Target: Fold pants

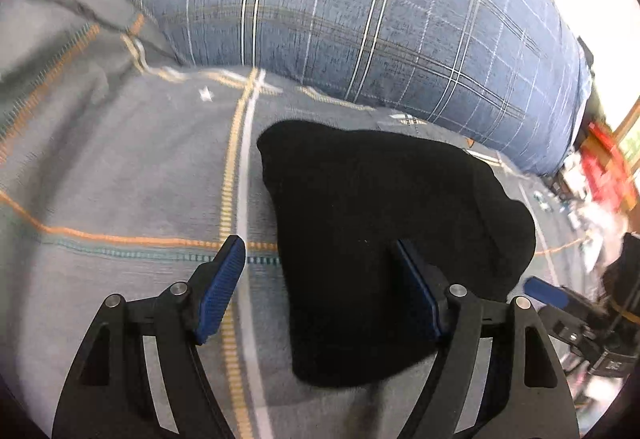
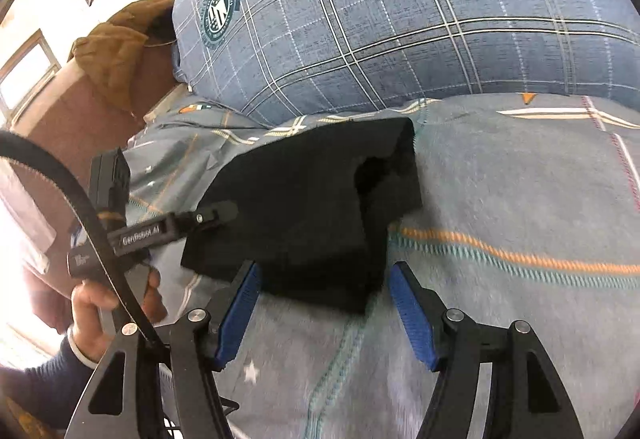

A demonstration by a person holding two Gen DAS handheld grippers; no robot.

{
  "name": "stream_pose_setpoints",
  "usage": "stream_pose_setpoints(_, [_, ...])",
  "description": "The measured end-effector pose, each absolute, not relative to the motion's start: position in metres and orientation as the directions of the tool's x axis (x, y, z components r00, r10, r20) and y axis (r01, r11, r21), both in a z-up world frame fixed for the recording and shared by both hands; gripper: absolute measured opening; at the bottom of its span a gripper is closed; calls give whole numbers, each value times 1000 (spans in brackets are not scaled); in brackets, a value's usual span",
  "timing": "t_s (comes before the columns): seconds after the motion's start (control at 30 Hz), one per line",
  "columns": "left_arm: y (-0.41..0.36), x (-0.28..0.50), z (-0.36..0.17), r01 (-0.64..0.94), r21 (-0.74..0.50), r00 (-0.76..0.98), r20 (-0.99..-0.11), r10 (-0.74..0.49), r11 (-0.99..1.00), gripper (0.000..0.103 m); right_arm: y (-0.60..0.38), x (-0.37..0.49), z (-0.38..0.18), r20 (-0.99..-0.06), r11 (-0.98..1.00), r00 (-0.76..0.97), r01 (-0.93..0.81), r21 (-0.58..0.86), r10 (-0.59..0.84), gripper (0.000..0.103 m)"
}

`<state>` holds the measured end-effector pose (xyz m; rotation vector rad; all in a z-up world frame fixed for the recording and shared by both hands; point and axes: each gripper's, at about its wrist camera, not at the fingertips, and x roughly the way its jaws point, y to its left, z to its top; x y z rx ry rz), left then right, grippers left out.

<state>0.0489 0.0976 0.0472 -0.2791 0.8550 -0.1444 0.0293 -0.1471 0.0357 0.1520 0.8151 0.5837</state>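
The black pants (image 1: 384, 239) lie folded into a compact bundle on the grey striped bedsheet (image 1: 120, 167). My left gripper (image 1: 320, 259) is open just above the bundle's near left edge, holding nothing. In the right wrist view the same bundle (image 2: 304, 199) lies flat, with a loose flap at its right side. My right gripper (image 2: 324, 279) is open over its near edge, empty. The left gripper's body (image 2: 160, 231) reaches in from the left, held by a hand (image 2: 104, 303). The right gripper's blue fingertip (image 1: 544, 289) shows at the right of the left wrist view.
A big blue plaid pillow (image 1: 360, 7) lies along the far side of the bed, just behind the pants, and also fills the top of the right wrist view (image 2: 400, 11). A brown garment (image 2: 120, 39) hangs on the headboard at left. Red clutter (image 1: 604, 167) stands beyond the bed's right edge.
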Motion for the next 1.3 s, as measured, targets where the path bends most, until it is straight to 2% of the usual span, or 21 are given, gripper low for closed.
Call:
stream_pose_setpoints(0.33, [72,14,62,25,-192,709,-689,-152,981,76,-139,-6,45,-625,831,559,-463,309,545,68])
stream_pose_setpoints(0.83, [73,-3,67,20,-157,733,-669,-121,987,76,-86,7,56,-636,836,578,-506,211,510,70])
stream_pose_setpoints(1.3, [78,4,65,-1,-145,742,-664,-97,989,76,-82,27,55,-643,839,578,-505,202,503,74])
